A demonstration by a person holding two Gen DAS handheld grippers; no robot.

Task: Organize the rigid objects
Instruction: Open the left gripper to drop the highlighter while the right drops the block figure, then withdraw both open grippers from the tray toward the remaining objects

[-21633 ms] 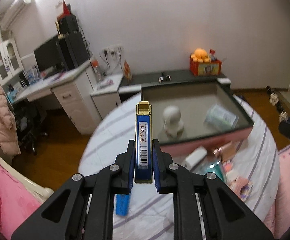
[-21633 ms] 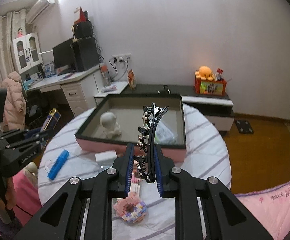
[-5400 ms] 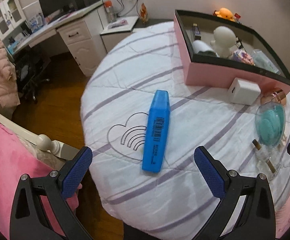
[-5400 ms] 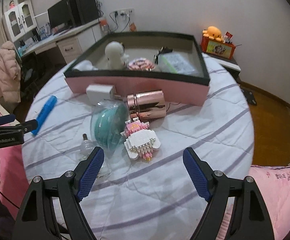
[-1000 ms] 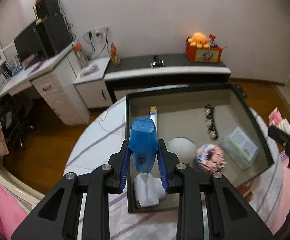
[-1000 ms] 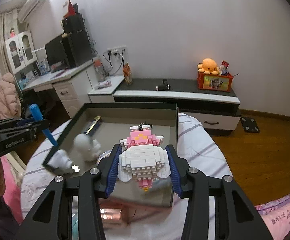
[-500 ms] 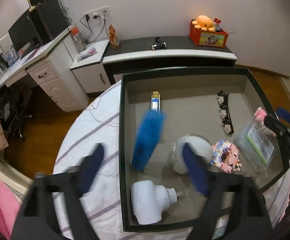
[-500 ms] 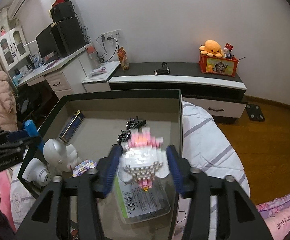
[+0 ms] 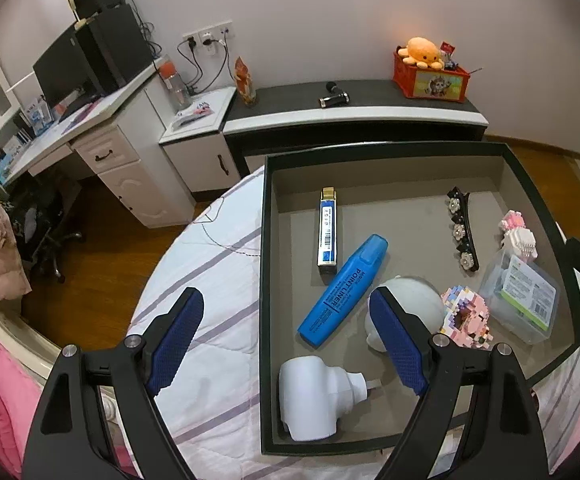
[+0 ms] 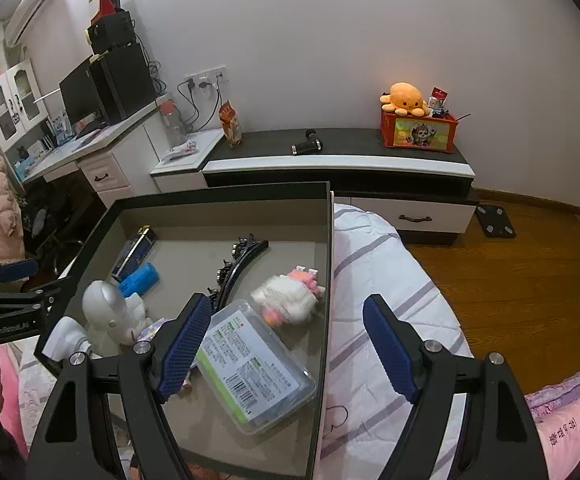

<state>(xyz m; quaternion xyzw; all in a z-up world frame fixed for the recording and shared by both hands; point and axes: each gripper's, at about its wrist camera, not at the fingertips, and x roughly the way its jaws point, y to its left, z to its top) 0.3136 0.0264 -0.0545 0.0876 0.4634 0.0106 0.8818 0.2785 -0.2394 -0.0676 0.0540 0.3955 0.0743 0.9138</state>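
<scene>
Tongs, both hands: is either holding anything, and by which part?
Nothing held. Left tongs open above the box; right tongs opening, nothing between the pads.

The left gripper (image 9: 286,340) is held wide apart above the box (image 9: 267,280), nothing gripped. The blue highlighter (image 9: 344,290) is seen lying diagonally inside, beside the white figurine (image 9: 414,304).

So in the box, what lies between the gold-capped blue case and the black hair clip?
Nothing: in the left wrist view, bare grey box floor separates the case and hair clip.

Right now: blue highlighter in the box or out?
In. The blue highlighter lies flat on the box floor, beside the white figurine.
</scene>
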